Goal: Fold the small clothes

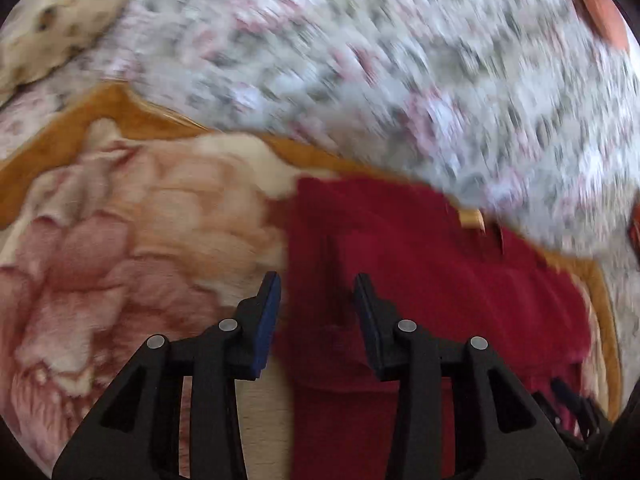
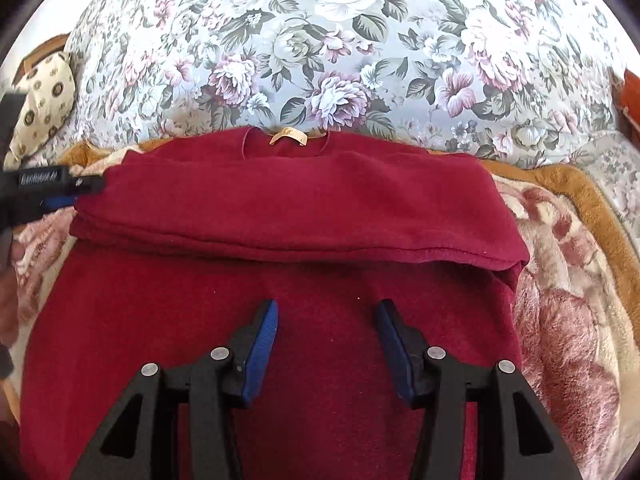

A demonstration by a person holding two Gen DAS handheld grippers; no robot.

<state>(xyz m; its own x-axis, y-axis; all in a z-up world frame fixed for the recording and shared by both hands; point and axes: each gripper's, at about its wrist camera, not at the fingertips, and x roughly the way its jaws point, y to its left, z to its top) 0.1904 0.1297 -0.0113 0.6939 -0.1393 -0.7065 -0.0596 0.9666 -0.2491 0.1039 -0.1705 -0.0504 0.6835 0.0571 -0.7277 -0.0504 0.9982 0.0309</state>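
A dark red sweater lies flat on a plush floral blanket, its sleeves folded across the chest and its tan neck label at the far edge. My right gripper is open and empty, low over the sweater's lower body. My left gripper is open and empty at the sweater's left edge; that view is motion-blurred. The left gripper also shows in the right wrist view at the folded sleeve's left end.
A pale floral bedsheet lies beyond the sweater. A cream patterned pillow sits at the far left. The blanket has an orange-brown border. The right gripper shows at the lower right of the left wrist view.
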